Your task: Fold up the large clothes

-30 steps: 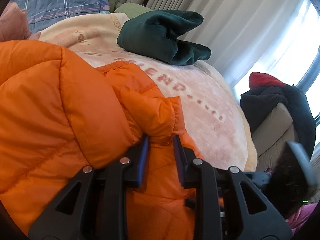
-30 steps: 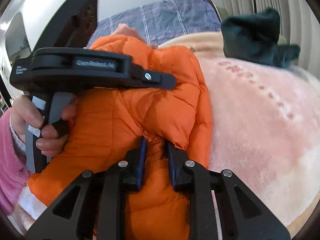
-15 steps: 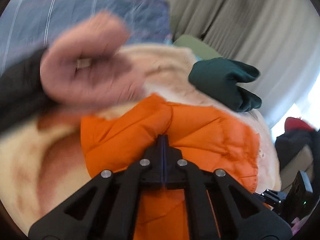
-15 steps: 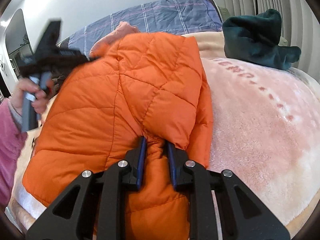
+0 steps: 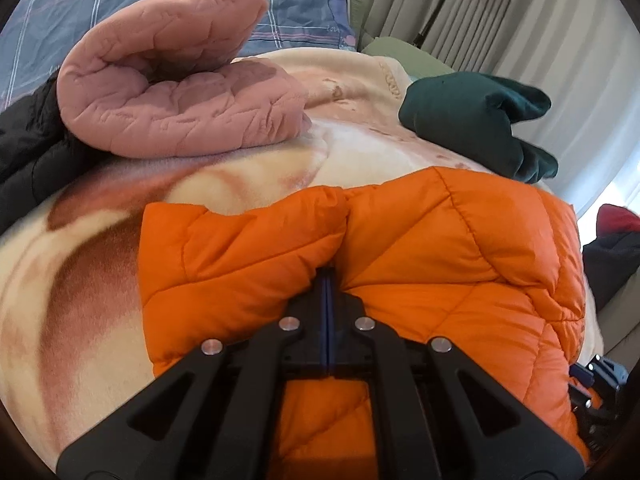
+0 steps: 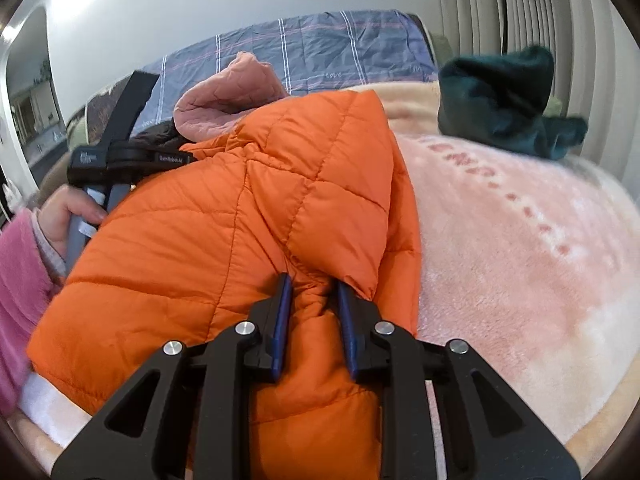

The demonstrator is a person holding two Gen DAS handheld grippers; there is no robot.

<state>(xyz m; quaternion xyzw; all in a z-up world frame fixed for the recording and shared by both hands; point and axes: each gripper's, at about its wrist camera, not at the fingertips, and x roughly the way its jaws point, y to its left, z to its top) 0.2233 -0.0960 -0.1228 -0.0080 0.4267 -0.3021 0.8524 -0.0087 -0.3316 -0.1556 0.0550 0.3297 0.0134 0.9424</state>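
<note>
An orange quilted puffer jacket (image 5: 440, 248) lies folded on a cream and pink blanket (image 5: 80, 300) on a bed. My left gripper (image 5: 328, 270) is shut, pads together, its tips pushed into a crease at the jacket's edge; nothing shows between the pads. My right gripper (image 6: 312, 284) pinches a bunched fold of the jacket (image 6: 240, 220) at its near edge, and its jaws are opening slightly. In the right wrist view a person's hand (image 6: 60, 220) holds the left tool's handle at the jacket's left side.
A rolled pink quilted garment (image 5: 172, 92) and a black garment (image 5: 24, 152) lie beyond the jacket. A dark green garment (image 5: 472, 120) sits at the back right. Blue plaid bedding (image 5: 300, 8) is at the head, and curtains hang on the right.
My left gripper let go of the jacket fold, shut fully and swung over to the jacket's other edge. My right gripper stayed in place with its jaws a little wider.
</note>
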